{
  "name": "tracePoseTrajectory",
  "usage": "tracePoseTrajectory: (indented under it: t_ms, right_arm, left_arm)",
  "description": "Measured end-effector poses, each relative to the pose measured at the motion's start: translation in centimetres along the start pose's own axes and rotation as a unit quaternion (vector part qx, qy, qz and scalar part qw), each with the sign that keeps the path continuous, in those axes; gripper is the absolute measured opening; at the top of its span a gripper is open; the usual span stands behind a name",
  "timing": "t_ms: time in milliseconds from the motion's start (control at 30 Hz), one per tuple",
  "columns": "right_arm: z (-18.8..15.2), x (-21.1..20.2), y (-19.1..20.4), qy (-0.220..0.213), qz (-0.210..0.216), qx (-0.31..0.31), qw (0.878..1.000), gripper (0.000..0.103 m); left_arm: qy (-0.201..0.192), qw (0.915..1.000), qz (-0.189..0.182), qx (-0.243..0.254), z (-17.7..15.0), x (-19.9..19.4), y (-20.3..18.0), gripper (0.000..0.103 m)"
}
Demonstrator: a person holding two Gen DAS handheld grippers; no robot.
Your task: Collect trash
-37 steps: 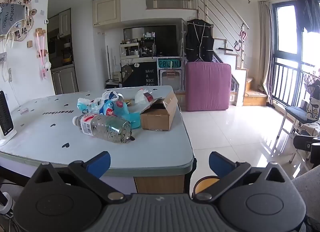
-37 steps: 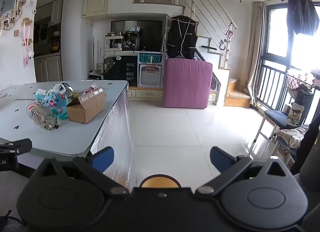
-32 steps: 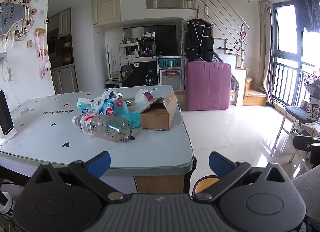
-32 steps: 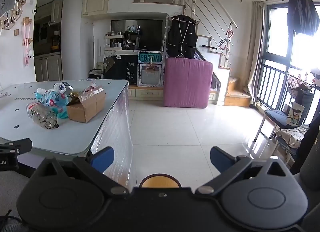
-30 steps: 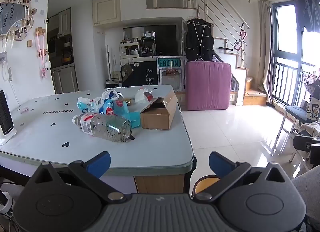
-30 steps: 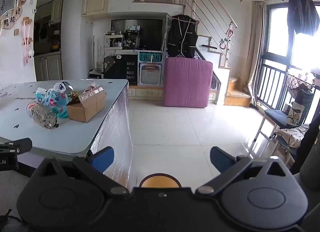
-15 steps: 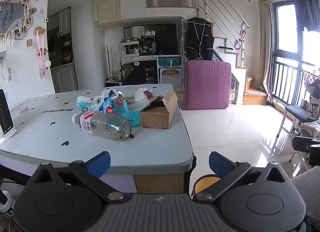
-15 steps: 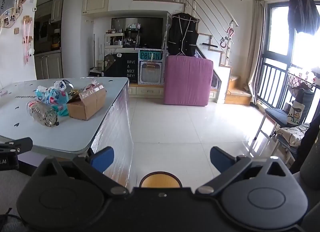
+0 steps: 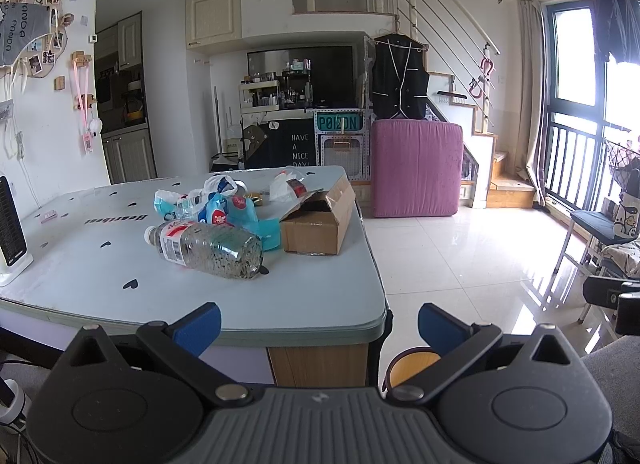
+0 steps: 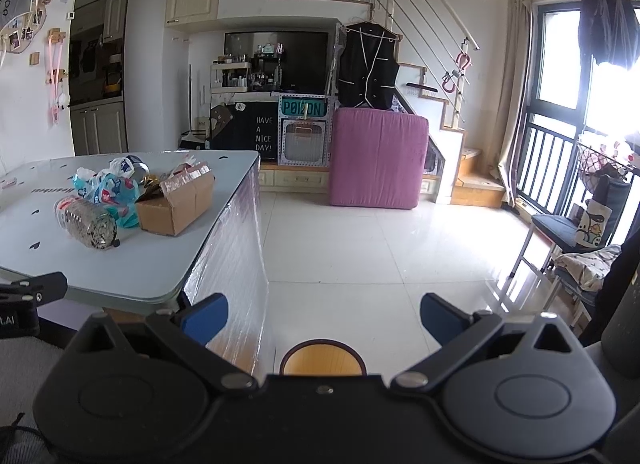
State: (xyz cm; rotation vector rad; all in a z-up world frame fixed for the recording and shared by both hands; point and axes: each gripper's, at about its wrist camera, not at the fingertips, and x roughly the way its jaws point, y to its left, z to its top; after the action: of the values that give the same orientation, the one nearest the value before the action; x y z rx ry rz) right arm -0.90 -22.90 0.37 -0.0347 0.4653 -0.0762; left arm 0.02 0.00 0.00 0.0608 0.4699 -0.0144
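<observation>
The trash lies clustered on the pale glass-topped table point(image 9: 280, 304): a clear plastic bottle point(image 9: 208, 248) on its side, crumpled blue-and-white plastic bags point(image 9: 224, 210) behind it, and an open brown cardboard box point(image 9: 318, 222) beside them. The left gripper point(image 9: 318, 320) and right gripper point(image 10: 322, 310) both hang short of the table, jaws spread wide, empty. The bottle is probably light, smooth and prone to rolling; grip it across mid-body. The bags are limp; pinch a fold. The box interior and the items behind the bags are hidden.

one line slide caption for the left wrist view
Open left gripper facing a table with a lying plastic bottle, blue wrappers and cardboard box.
</observation>
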Motion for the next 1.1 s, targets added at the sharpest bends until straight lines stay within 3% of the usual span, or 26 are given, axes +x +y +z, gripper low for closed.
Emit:
tracePoseTrajectory:
  t_ms: [1100]
  right_arm:
    - [-1.4,1.1,1.0,0.010,0.001,0.002,1.000,0.103]
  left_arm:
    - [0.003,1.0000,0.000,0.000,0.0,0.0,0.0,0.103]
